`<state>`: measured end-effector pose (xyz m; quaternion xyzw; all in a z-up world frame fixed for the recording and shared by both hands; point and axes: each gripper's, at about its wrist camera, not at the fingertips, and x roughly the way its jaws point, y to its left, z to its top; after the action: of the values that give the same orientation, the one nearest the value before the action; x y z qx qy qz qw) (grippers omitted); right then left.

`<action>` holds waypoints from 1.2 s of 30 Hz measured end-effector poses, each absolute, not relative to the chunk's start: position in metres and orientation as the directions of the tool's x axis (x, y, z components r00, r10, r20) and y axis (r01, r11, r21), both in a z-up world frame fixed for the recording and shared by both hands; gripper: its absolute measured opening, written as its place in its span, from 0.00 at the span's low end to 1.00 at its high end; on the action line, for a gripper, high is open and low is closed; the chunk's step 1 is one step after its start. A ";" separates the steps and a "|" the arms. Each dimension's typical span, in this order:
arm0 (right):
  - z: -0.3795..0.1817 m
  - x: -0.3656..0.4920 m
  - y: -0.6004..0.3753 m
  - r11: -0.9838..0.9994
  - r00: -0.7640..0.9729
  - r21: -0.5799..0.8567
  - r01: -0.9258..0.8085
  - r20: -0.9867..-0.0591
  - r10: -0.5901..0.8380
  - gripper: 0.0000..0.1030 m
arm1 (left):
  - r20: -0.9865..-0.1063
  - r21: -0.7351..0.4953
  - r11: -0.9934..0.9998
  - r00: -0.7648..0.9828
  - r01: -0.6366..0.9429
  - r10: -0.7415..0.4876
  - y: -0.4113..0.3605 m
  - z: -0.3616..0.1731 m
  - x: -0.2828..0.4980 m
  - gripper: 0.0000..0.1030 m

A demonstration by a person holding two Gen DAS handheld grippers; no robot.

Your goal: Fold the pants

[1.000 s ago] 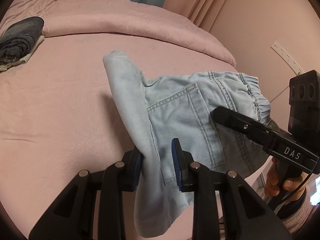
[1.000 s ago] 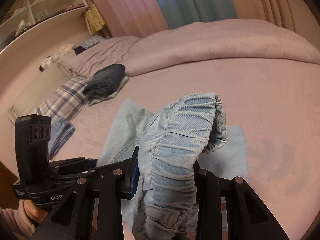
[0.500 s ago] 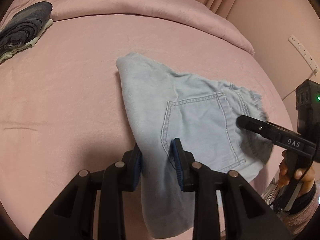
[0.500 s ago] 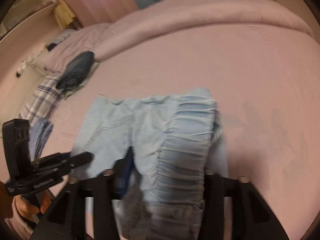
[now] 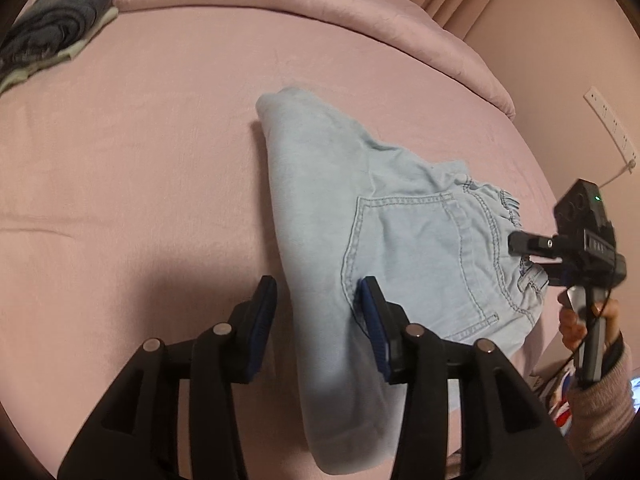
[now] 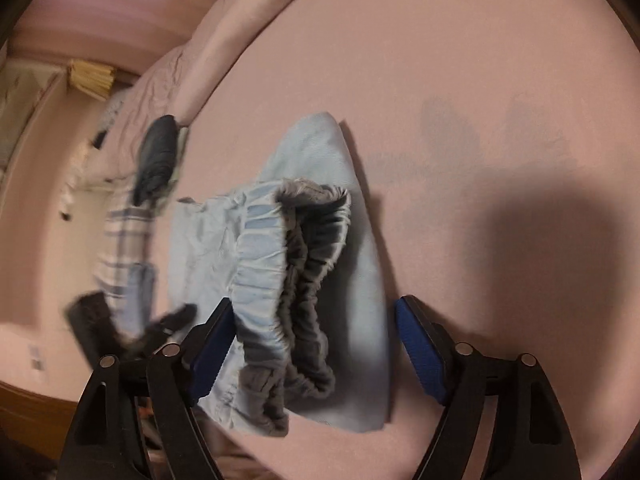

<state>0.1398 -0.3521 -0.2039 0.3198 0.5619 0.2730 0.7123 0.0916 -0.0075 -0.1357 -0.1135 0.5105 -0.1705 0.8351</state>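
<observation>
Light blue denim pants (image 5: 400, 248) lie folded on the pink bed, back pocket up. My left gripper (image 5: 318, 312) is open, its blue pads either side of the folded edge, fabric loose between them. In the right wrist view the pants (image 6: 320, 280) show their elastic waistband. My right gripper (image 6: 316, 340) is open wide over the waistband, which lies free on the bed. The right gripper also shows in the left wrist view (image 5: 520, 246), at the waistband end.
A pile of dark folded clothes (image 5: 48, 28) lies at the far left of the bed, also in the right wrist view (image 6: 156, 156). A rolled pink duvet (image 5: 320, 12) runs along the back. The bed edge and wall are at the right.
Both grippers lowered the pants onto the bed, then opened and let go. The right wrist view has tilted sideways.
</observation>
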 end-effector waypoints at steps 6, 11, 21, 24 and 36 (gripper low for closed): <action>-0.202 0.151 -0.312 0.618 0.117 0.774 -0.140 -0.607 0.786 0.80 | -0.791 -0.477 0.869 0.367 0.132 -0.490 0.003 -0.150 0.094 0.41; -0.202 0.154 -0.301 0.612 0.151 0.774 -0.163 -0.593 0.791 0.78 | -0.772 -0.505 0.846 0.348 0.172 -0.532 -0.008 -0.152 0.099 0.38; -0.166 0.130 -0.305 0.699 0.303 0.673 -0.243 -0.632 0.714 0.43 | -0.726 -0.530 0.825 0.398 0.196 -0.561 -0.011 -0.135 0.095 0.16; -0.152 0.126 -0.301 0.700 0.323 0.660 -0.274 -0.622 0.713 0.42 | -0.715 -0.524 0.826 0.419 0.210 -0.560 -0.013 -0.126 0.089 0.15; -0.108 0.141 -0.291 0.697 0.391 0.627 -0.348 -0.579 0.716 0.42 | -0.676 -0.487 0.836 0.497 0.254 -0.545 -0.002 -0.080 0.103 0.15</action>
<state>0.1410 -0.2912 -0.1085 0.2077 0.4429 0.3291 0.8077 0.1027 -0.0019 -0.0798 -0.1642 0.4431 -0.2350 0.8494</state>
